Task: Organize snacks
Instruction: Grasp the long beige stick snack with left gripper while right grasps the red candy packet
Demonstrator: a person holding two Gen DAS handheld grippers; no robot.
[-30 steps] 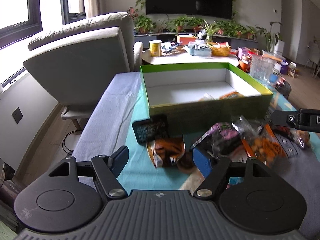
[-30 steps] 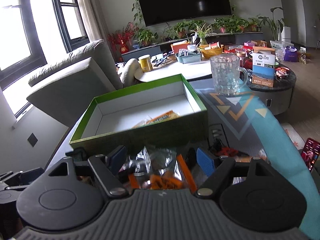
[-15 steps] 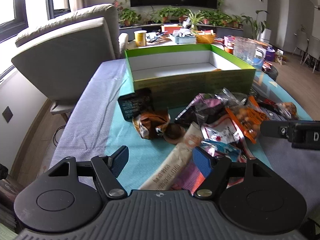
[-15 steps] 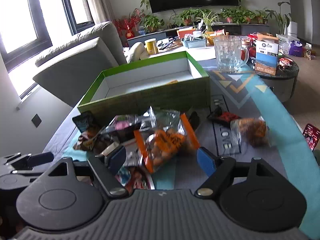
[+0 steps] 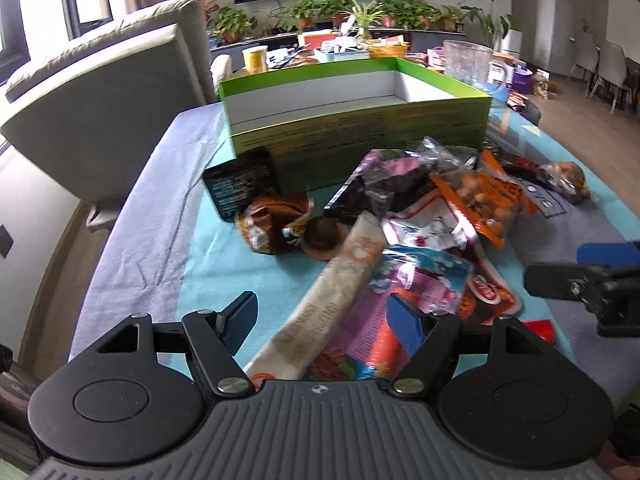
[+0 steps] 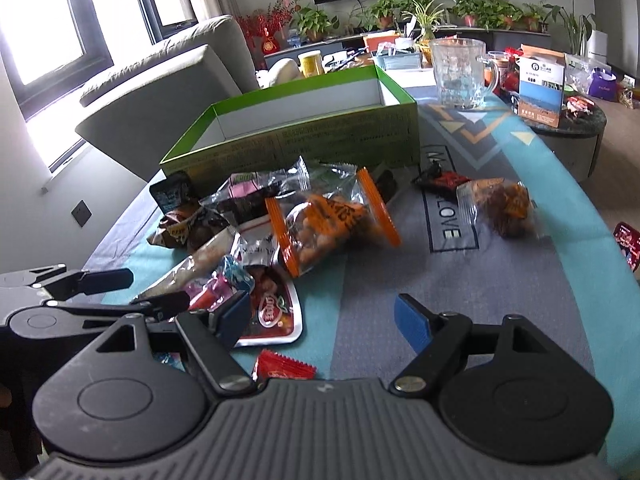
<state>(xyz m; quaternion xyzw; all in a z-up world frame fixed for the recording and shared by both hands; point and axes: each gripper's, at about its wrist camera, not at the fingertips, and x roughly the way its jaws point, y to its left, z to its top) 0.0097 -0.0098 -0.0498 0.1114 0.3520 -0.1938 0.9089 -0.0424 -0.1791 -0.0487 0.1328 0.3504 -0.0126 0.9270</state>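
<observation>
A pile of snack packets lies on the table in front of an open green box (image 5: 360,128), also in the right wrist view (image 6: 304,140). An orange-edged clear bag of nuts (image 5: 484,200) (image 6: 328,220) tops the pile. A long beige packet (image 5: 332,292) runs toward my left gripper (image 5: 324,318), which is open and empty just above it. My right gripper (image 6: 322,320) is open and empty over bare cloth, right of the pile. A clear bag of brown snacks (image 6: 500,208) lies apart on the right.
A glass mug (image 6: 460,72) stands behind the box. A grey sofa (image 5: 100,92) is at the left. A side table with a blue-and-white carton (image 6: 540,88) is at the right. A red packet (image 6: 284,366) lies near the front edge.
Both grippers have pulled back from the box toward the near edge of the table, so the whole pile shows. Both stay open and empty.
</observation>
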